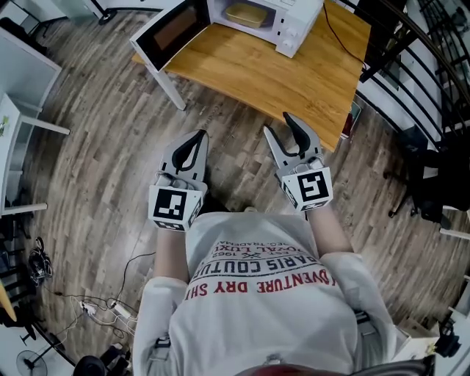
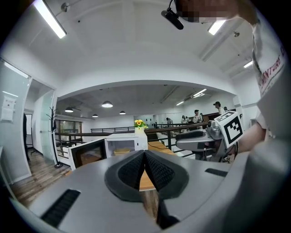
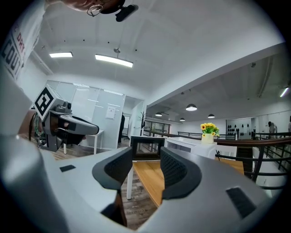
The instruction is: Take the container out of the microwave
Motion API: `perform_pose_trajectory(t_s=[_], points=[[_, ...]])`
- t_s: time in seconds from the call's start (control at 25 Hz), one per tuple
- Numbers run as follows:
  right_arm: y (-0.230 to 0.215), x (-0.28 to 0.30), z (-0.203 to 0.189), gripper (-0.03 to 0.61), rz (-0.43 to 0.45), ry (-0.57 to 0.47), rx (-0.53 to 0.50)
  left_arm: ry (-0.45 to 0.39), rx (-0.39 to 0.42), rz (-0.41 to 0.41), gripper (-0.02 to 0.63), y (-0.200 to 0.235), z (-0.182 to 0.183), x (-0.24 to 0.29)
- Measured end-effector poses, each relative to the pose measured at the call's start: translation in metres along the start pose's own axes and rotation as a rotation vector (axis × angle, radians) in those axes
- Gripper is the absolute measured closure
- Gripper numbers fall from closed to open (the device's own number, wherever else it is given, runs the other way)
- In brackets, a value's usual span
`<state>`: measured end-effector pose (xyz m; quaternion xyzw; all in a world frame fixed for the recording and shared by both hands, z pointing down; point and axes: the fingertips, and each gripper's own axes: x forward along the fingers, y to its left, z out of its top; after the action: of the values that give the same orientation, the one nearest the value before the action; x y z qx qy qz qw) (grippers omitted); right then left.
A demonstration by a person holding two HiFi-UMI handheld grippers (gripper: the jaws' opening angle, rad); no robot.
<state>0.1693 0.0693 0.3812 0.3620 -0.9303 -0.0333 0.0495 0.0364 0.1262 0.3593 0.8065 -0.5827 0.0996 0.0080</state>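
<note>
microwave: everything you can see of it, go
The white microwave stands at the far edge of the wooden table. Its door, with a dark window, hangs wide open to the left in the head view. A tan container sits inside the lit cavity. Yellow flowers stand on top.

An open office with desks (image 1: 22, 66), glass partitions (image 3: 88, 119)

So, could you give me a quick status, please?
Left tongs shut, right tongs open, empty; both well back from the microwave. Container inside it, door open. Nothing in the way.
</note>
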Motion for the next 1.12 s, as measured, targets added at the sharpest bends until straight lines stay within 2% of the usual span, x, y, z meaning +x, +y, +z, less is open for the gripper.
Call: perform_pose_trajectory(t_s=[0.16, 0.52, 0.76, 0.92, 1.12], points=[[0.000, 0.038, 0.005, 0.390, -0.043, -0.005, 0.008, -0.012, 0.054, -0.066, 0.598, 0.027, 0.004, 0.018], [0.000, 0.145, 0.012, 0.390, -0.200, 0.061, 0.032, -0.046, 0.025, -0.189, 0.598, 0.145, 0.008, 0.073], [-0.002, 0.208, 0.011, 0.390, -0.298, 0.121, 0.076, -0.017, 0.001, -0.284, 0.598, 0.212, 0.000, 0.113], [-0.006, 0.240, 0.014, 0.390, -0.347, 0.143, 0.075, -0.003, 0.008, -0.354, 0.598, 0.236, -0.001, 0.136], [-0.017, 0.256, 0.002, 0.388, -0.380, 0.203, 0.070, 0.000, -0.020, -0.409, 0.598, 0.241, -0.009, 0.164]])
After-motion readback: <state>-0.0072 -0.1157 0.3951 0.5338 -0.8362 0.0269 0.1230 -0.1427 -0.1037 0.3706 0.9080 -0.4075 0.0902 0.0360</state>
